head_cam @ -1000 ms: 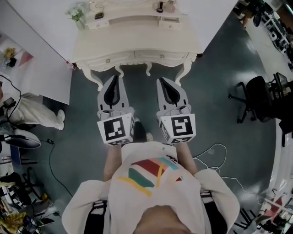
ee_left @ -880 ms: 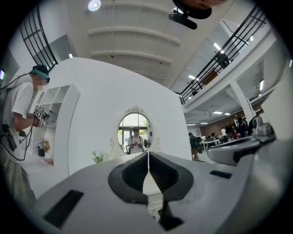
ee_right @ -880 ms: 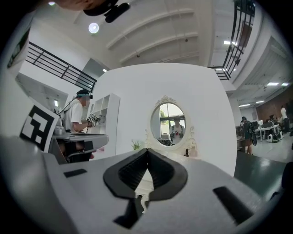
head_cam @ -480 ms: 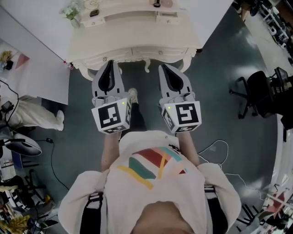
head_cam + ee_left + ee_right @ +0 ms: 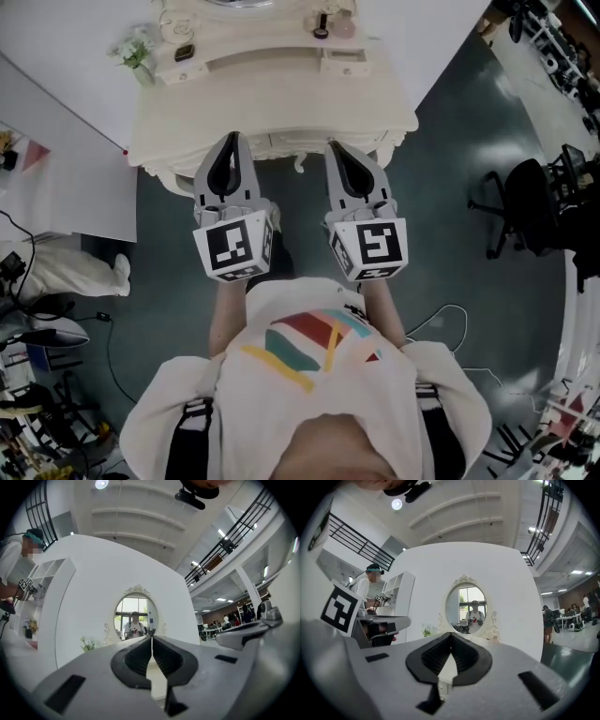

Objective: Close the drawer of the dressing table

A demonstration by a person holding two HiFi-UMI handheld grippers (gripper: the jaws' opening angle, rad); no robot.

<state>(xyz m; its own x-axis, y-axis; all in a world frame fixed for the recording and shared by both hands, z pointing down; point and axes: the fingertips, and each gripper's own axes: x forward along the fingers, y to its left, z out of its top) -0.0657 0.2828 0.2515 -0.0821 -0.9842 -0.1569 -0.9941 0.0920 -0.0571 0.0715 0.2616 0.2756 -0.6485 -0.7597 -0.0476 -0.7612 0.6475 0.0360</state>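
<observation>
Down by my chest, left tongs (image 5: pixel 232 141) and right tongs (image 5: pixel 336 150) are both clenched, nothing in them. Tips are right at the bench (image 5: pixel 281 94) front, with the drawer (image 5: pixel 281 143) face between them. A second ago they were well short of it.

A white top (image 5: pixel 328 403) with red, green and yellow stripes, black straps (image 5: pixel 192 439) over it. The left gripper (image 5: pixel 232 139) and right gripper (image 5: pixel 334 150) are grey shells with black-lined fingers (image 5: pixel 225 176) and black-and-white marker cubes (image 5: pixel 232 249).

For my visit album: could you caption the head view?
Person holding left gripper and right gripper, both shut, at the front of a cream dressing table.
</observation>
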